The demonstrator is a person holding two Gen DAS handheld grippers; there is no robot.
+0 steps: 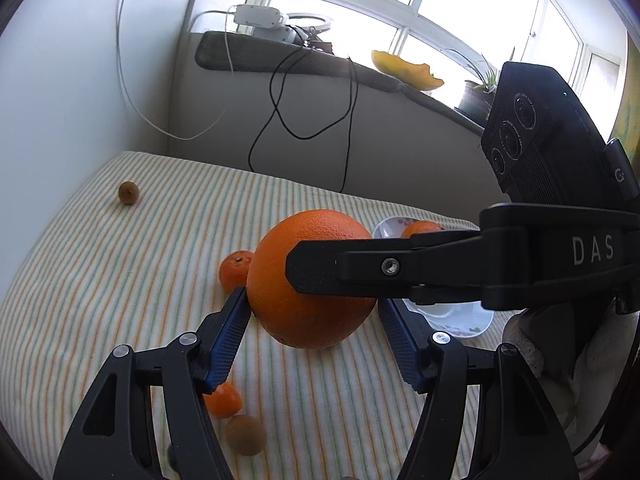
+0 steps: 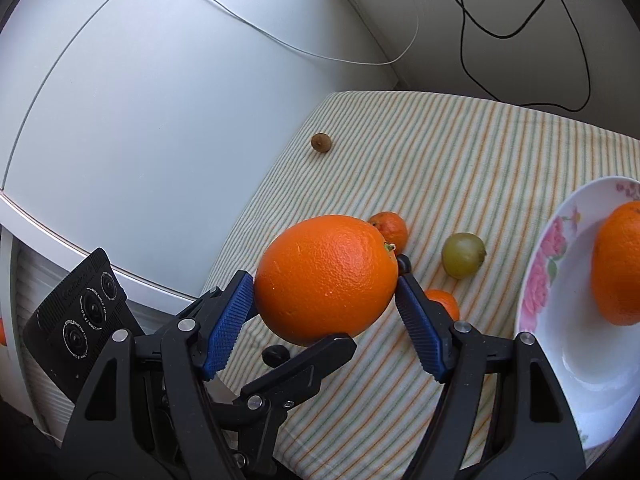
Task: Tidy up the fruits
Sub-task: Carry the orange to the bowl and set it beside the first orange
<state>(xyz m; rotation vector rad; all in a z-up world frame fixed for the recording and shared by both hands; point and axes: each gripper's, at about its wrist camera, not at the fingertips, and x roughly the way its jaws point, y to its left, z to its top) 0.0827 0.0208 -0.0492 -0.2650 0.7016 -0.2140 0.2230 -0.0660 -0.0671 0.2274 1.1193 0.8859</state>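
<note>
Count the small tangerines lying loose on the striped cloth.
2. The far tangerine lies just behind the large orange. The near tangerine lies between that orange and the bowl. More may be hidden behind the orange.
</note>
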